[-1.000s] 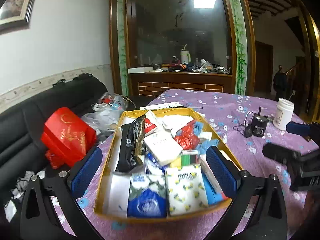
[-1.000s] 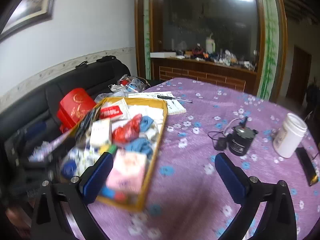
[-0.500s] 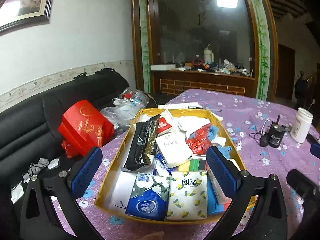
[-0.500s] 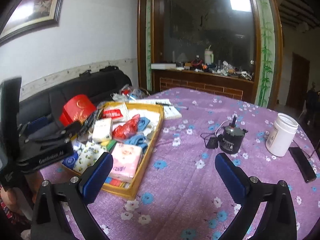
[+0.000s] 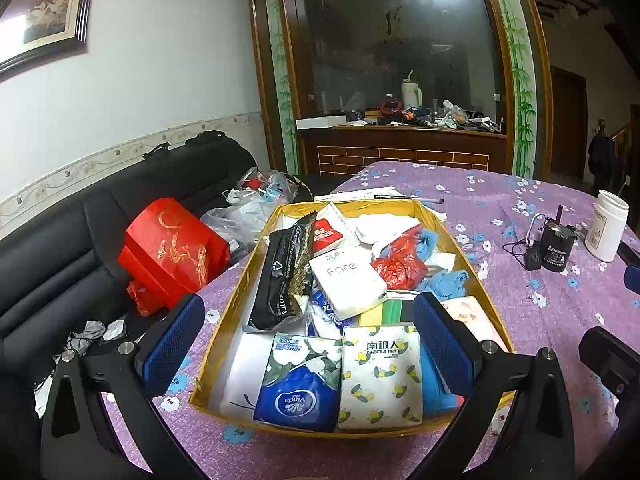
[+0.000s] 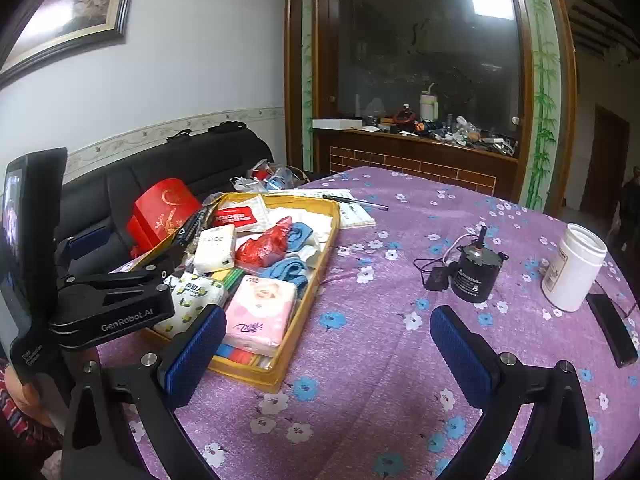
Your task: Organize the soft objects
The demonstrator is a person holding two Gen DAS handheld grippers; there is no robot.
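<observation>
tissue packs [image 5: 340, 372] in tray [image 5: 224, 344], jar [image 6: 574, 268] right

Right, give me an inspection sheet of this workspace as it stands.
Surface: table under a purple flowered cloth.
Job's things: yellow tray heaped with tissue packs, among them a blue pack, a lemon-print pack, a white pack and a pink pack; also a red plastic bag, blue cloths and a black wrapper.
Clutter: white jar, small black motor, pen lying on papers.
Grippers: left gripper open, over the tray's near end; right gripper open, over bare cloth.
Cables: thin wire by the motor.
Surroundings: black sofa with a red bag; cluttered counter behind.
</observation>
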